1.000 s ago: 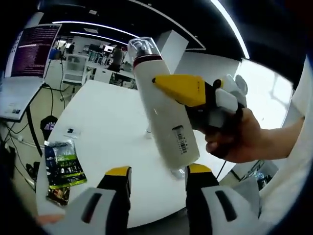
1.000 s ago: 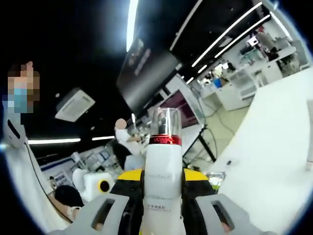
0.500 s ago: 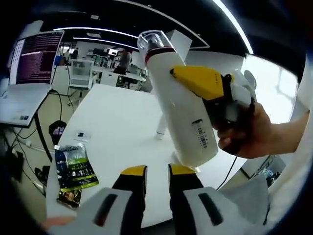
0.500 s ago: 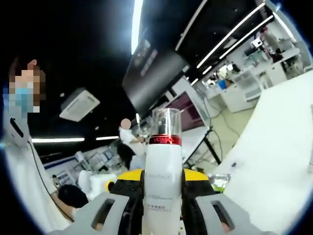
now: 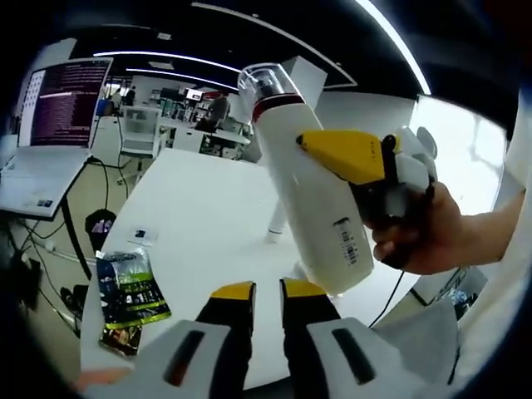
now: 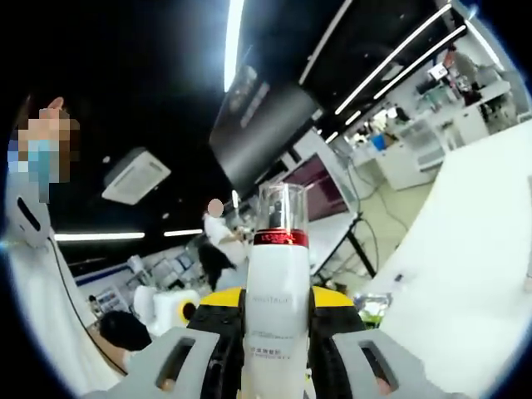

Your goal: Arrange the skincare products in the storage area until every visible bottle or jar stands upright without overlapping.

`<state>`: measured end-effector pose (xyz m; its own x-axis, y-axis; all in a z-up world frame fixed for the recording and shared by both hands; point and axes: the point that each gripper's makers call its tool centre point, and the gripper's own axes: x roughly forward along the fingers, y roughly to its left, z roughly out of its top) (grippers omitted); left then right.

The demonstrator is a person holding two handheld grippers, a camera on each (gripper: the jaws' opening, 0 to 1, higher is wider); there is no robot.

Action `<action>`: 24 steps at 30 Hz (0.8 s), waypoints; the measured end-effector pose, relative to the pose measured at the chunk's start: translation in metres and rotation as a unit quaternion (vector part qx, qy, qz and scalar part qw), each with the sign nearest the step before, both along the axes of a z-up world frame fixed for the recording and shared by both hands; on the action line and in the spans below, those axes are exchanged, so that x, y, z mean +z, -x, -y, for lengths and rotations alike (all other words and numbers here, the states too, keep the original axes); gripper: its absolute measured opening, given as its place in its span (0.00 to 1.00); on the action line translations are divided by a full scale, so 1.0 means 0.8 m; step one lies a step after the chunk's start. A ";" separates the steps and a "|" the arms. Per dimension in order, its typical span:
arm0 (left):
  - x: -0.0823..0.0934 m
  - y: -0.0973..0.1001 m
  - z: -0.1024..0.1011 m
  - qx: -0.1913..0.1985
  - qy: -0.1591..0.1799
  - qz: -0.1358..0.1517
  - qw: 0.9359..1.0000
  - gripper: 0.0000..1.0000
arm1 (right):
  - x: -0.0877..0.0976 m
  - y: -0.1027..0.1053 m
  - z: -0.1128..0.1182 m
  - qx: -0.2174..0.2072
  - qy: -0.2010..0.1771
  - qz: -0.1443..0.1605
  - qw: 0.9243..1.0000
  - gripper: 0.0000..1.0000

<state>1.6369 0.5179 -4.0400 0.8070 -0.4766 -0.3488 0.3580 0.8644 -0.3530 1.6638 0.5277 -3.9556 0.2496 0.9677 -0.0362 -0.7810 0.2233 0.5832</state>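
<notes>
A tall white bottle (image 5: 312, 191) with a red band and a clear cap hangs in the air above the white table (image 5: 199, 224). My right gripper (image 5: 366, 162) comes in from the right, shut on the bottle's middle, with a hand behind it. In the right gripper view the same bottle (image 6: 277, 307) stands straight up between the yellow-tipped jaws of my right gripper (image 6: 277, 345). My left gripper (image 5: 268, 293) sits just below the bottle's base, its jaws nearly together and holding nothing. A small white tube (image 5: 276, 224) stands on the table behind the bottle.
Green foil sachets (image 5: 129, 283) lie at the table's near left edge. A laptop (image 5: 50, 125) sits on a side desk at left, with cables on the floor. A person (image 6: 218, 241) stands in the office behind, among desks.
My left gripper's jaws have come together from wide apart. The bottle in my right gripper has shifted slightly right and up in the left gripper view.
</notes>
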 end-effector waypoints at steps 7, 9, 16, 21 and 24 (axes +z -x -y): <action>0.000 0.004 0.009 -0.023 0.000 0.005 1.000 0.18 | 0.001 -0.013 0.007 -0.019 0.006 0.014 1.000 0.25; 0.000 0.008 0.015 -0.035 -0.001 0.006 0.999 0.24 | 0.000 -0.019 0.010 -0.028 0.011 0.020 0.999 0.25; 0.003 0.008 0.025 -0.048 0.005 0.011 0.999 0.28 | -0.002 -0.014 0.005 -0.026 0.028 0.048 0.998 0.25; 0.012 0.008 0.029 -0.052 0.029 0.016 0.998 0.29 | -0.004 -0.006 -0.003 -0.021 0.047 0.090 0.995 0.25; 0.021 0.015 0.035 -0.063 0.064 0.014 0.996 0.31 | -0.009 -0.008 -0.003 -0.023 0.052 0.089 0.994 0.25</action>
